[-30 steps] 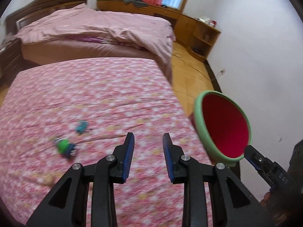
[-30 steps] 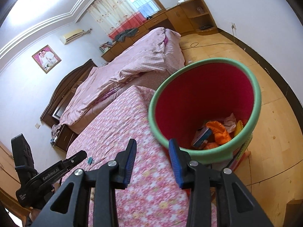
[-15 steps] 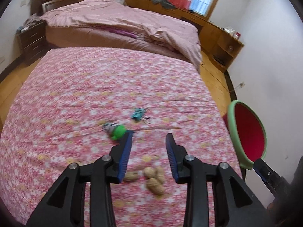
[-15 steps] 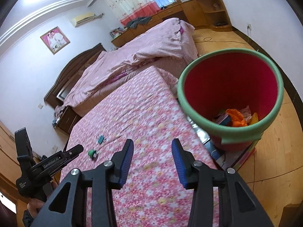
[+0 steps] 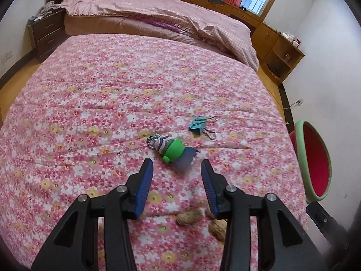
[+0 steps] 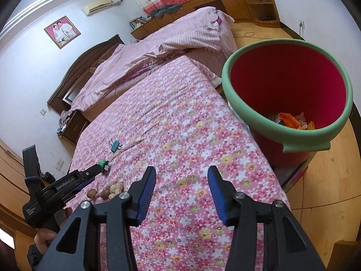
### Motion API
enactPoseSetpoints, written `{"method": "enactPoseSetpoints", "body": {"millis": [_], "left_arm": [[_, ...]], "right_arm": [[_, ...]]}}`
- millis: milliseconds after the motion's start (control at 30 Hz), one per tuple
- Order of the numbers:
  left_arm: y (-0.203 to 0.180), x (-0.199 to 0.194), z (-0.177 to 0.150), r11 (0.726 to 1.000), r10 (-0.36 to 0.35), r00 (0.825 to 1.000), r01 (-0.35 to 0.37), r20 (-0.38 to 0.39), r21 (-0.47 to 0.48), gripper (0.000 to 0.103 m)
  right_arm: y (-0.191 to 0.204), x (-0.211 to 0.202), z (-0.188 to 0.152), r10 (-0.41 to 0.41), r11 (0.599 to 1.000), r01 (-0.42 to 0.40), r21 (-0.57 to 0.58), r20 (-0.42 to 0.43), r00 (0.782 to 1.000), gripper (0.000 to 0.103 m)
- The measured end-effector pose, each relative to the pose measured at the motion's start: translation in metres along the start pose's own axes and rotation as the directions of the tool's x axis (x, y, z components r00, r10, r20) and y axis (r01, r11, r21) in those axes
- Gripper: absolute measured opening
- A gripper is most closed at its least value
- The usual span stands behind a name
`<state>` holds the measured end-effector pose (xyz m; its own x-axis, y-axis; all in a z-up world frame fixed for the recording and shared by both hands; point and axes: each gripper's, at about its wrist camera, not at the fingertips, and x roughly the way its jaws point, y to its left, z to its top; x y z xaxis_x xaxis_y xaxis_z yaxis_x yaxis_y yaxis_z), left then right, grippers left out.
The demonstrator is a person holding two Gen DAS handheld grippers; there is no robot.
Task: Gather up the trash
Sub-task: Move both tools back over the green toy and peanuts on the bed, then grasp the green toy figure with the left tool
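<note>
My left gripper (image 5: 177, 166) is open and empty, low over the pink floral bedspread (image 5: 112, 94). Just ahead of its tips lies a green toy keychain (image 5: 172, 149) with a beaded end. A teal binder clip (image 5: 198, 125) lies beyond it. Peanut shells (image 5: 189, 216) lie under the left gripper, partly hidden by its right finger. My right gripper (image 6: 181, 174) is open and empty over the bedspread's right part. The red bin with a green rim (image 6: 286, 103) stands off the bed's right edge, holding orange and pink scraps (image 6: 291, 120). The bin also shows in the left wrist view (image 5: 315, 158).
A second bed with a pink quilt (image 5: 158, 11) lies beyond the floral one. A dark nightstand (image 5: 45, 31) stands at far left, wooden cabinets (image 5: 277, 45) along the far wall. Wooden floor (image 6: 327, 180) runs around the bin.
My left gripper moved forward over the bed toward the green keychain, so the peanut shells now sit under it. My right gripper swung left, away from the bin, over the bedspread.
</note>
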<state>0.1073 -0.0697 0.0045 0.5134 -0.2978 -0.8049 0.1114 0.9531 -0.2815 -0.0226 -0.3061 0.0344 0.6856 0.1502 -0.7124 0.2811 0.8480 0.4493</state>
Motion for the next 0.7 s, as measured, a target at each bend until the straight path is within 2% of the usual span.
{"method": "enactPoseSetpoints", "body": {"millis": [300,533,700], "left_arm": [[-0.002,0.022,0.007,1.0,-0.011,1.0,0.011,-0.003,-0.009,0.044],[-0.007,0.025,0.012,1.0,0.004,1.0,-0.004,0.017,0.023,0.044],[-0.005,0.026,0.013,1.0,-0.015,1.0,0.014,0.025,0.026,0.044]], "right_arm": [[-0.002,0.011,-0.002,-0.015,1.0,0.016,0.005,-0.03,0.999,0.052],[-0.003,0.021,-0.004,-0.013,1.0,0.013,0.004,-0.057,0.998,0.052],[-0.002,0.023,-0.006,-0.012,1.0,0.012,-0.003,-0.065,0.998,0.052]]}}
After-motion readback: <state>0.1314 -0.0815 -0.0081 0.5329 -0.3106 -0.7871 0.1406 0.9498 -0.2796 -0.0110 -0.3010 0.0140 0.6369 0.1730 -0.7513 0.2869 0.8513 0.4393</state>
